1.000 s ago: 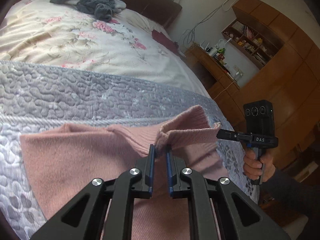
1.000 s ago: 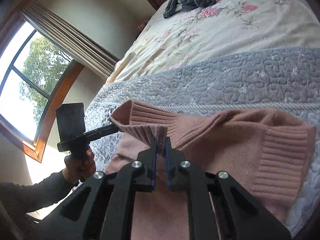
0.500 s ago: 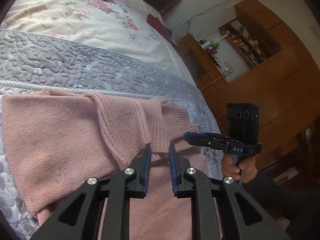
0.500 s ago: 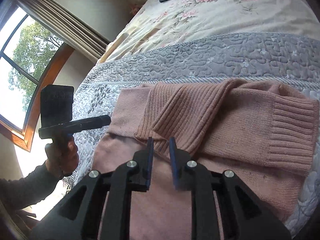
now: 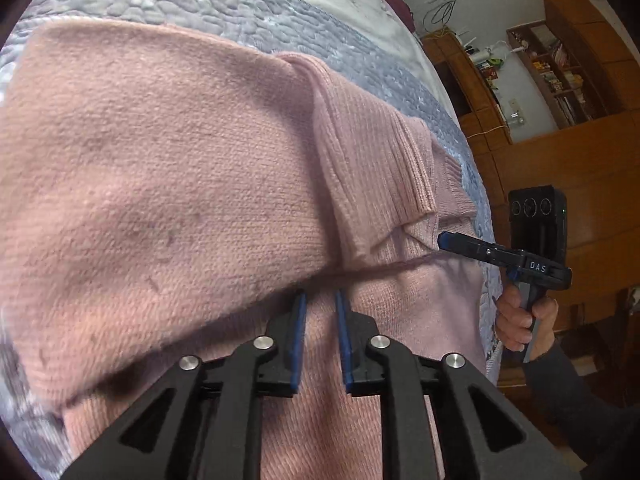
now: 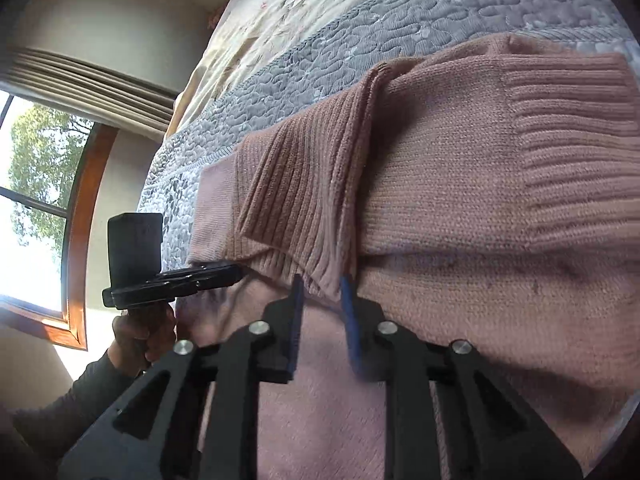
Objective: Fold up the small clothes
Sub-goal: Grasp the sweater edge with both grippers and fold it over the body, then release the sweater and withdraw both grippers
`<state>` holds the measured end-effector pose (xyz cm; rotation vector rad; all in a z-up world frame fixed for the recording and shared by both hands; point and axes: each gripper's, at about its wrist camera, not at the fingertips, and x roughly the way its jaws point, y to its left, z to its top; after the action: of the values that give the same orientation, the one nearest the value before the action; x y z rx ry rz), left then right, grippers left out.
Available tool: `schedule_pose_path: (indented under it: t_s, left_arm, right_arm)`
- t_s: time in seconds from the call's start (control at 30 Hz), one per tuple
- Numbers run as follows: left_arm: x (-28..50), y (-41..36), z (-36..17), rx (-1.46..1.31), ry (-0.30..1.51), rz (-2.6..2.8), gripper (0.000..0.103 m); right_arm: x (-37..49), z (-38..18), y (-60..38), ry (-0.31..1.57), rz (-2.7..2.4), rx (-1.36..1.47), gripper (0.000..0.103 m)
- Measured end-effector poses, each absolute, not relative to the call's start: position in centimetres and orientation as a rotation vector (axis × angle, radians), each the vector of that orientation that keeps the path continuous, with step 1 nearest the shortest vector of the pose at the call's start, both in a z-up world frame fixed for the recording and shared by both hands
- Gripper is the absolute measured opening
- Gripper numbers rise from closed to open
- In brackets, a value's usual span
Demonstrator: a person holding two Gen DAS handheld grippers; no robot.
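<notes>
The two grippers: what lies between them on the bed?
Only the pink sweater: its folded ribbed part lies between the left gripper and right gripper, in both wrist views.

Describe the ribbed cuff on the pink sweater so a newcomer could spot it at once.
Start at the bed's grey quilted blanket; the pink sweater lies spread on it. The folded sleeve ends in the ribbed cuff at the sweater's right edge in the right wrist view, its thick ridges unlike the fine knit beside it.
</notes>
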<state>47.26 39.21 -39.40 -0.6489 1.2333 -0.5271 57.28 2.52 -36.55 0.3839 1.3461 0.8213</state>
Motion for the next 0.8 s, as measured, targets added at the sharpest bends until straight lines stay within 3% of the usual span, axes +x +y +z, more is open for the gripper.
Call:
schedule_pose_path:
  t_s: [0.07, 0.17, 0.27, 0.33, 0.53, 0.8]
  left_arm:
    - [44.9, 40.4, -37.6, -0.675, 1.193, -0.52, 0.034]
    - [39.8, 42.4, -34.6, -0.698, 1.153, -0.495, 0.043]
    - [33.2, 44.1, -31.9, -0.685, 1.139, -0.455, 0.054]
    - [28.7, 44.9, -30.8, -0.678, 1.152, -0.434, 0.058]
    - [18.1, 45.6, -31.0, -0.747, 1.23, -0.372, 0.066]
    - [12.9, 44.2, -34.2, -0.857, 1.34, -0.296, 0.074]
  right_arm:
    - [55.5, -35.1, 0.7, 1.341, 0.822, 0.417, 0.025]
    - [51.5, -33.4, -3.7, 1.358, 0.808, 0.496, 0.03]
    - [46.1, -32.4, -8.8, 1.398, 0.758, 0.543, 0.04]
    - [42.1, -32.5, -11.9, 1.434, 0.719, 0.575, 0.048]
    - [31.1, -33.5, -18.8, 1.515, 0.592, 0.651, 0.049]
    - [25.2, -33.7, -20.8, 1.514, 0.548, 0.704, 0.059]
